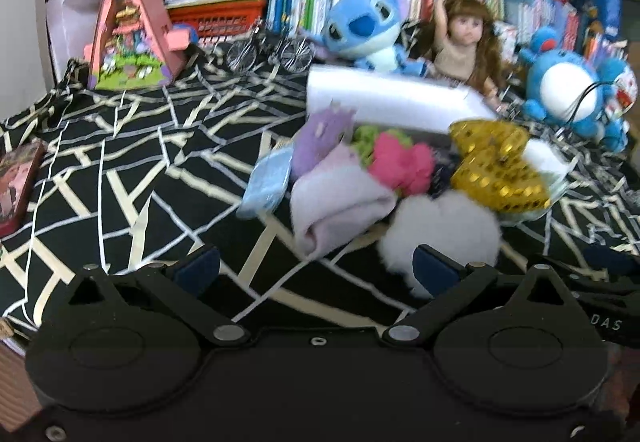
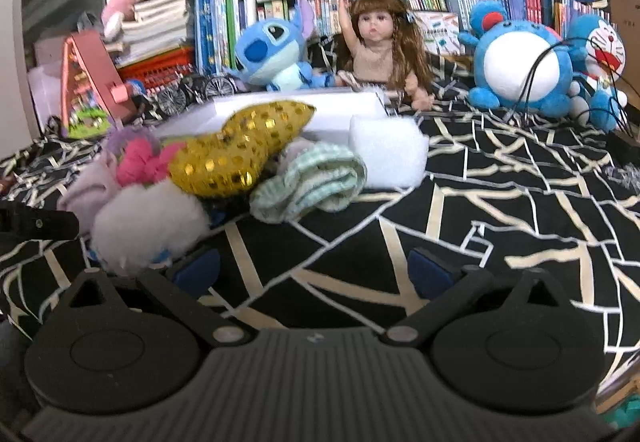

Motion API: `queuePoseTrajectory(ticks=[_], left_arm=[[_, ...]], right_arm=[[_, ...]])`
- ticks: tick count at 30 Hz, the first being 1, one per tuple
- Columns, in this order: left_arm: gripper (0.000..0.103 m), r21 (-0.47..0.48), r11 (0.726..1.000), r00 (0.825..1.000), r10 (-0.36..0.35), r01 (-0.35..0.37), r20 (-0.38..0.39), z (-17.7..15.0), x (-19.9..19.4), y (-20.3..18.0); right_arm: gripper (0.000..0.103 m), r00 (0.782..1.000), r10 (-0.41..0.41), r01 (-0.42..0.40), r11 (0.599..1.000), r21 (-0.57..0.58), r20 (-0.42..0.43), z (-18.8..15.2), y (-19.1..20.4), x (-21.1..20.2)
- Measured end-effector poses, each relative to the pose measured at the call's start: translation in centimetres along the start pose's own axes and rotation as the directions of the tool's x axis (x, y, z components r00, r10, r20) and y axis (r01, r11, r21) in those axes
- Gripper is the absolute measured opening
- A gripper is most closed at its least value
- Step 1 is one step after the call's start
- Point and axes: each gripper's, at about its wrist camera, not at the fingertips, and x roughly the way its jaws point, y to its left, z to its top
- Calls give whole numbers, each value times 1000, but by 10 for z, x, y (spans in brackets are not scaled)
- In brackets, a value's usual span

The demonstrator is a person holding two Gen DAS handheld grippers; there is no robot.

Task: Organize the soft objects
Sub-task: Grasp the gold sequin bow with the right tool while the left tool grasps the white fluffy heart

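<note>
Fluffy white pompom [image 1: 440,230] and gold sequin heart [image 2: 240,146] lie heaped, unsorted.
Left gripper [image 1: 316,270] and right gripper [image 2: 316,270] both spread, holding nothing; sorting looks barely begun.

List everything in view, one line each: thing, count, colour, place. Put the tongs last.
Sequin heart: one, gold, top of the soft pile.
Fluffy ball: one, white, front of pile.
Rolled cloth: one, green-and-white check, right of pile.
Folded cloth: one, pale lilac, left of pile.
Pompom: one, pink, pile centre.
Foam block: one, white, right of the heart.
Long box: one, white, behind pile.
Stitch plush: one, blue, back.
Doll: one, brown-haired, back centre.
Round plush: one, blue and white, back right.
Toy house: one, pink, back left.
Tablecloth: one, black with pale lines.
Left tongs: open, empty.
Right tongs: open, empty.
</note>
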Motion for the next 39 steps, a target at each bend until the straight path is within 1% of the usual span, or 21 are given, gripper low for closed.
queuePoseTrajectory(ticks=[3, 6, 13, 15, 17, 22, 27, 29, 33, 39], left_arm=[[103, -1, 999, 999, -42, 42, 20, 3, -7, -4], [103, 3, 997, 997, -80, 80, 25, 4, -9, -8], [102, 25, 993, 993, -115, 115, 26, 1, -8, -19], [97, 26, 992, 992, -122, 121, 24, -1, -8, -20], [95, 33, 992, 992, -126, 126, 21, -2, -7, -22], [95, 47, 987, 987, -157, 156, 24, -3, -6, -27], [92, 65, 980, 981, -192, 190, 28, -2, -2, -35], [92, 72, 978, 980, -200, 198, 22, -2, 2, -39], [91, 88, 973, 977, -213, 212, 3, -5, 12, -49], [89, 110, 974, 980, -199, 198, -8, -7, 29, -63]], right_arm=[[101, 999, 13, -12, 1000, -10, 43, 4, -1, -8], [98, 997, 23, -23, 1000, -8, 71, 9, -3, -14], [86, 995, 45, -46, 999, 18, 87, 16, -11, -20], [84, 994, 48, -49, 999, 13, 94, 17, -11, -22], [80, 994, 49, -50, 999, 6, 100, 17, -10, -24], [74, 992, 63, -64, 998, 6, 112, 19, -8, -27], [68, 987, 119, -122, 992, 22, 110, 27, -8, -25], [65, 983, 151, -156, 987, 34, 104, 33, -9, -22], [62, 977, 195, -201, 977, 73, 86, 41, -10, -15], [62, 974, 214, -218, 974, 64, 71, 44, -9, -10]])
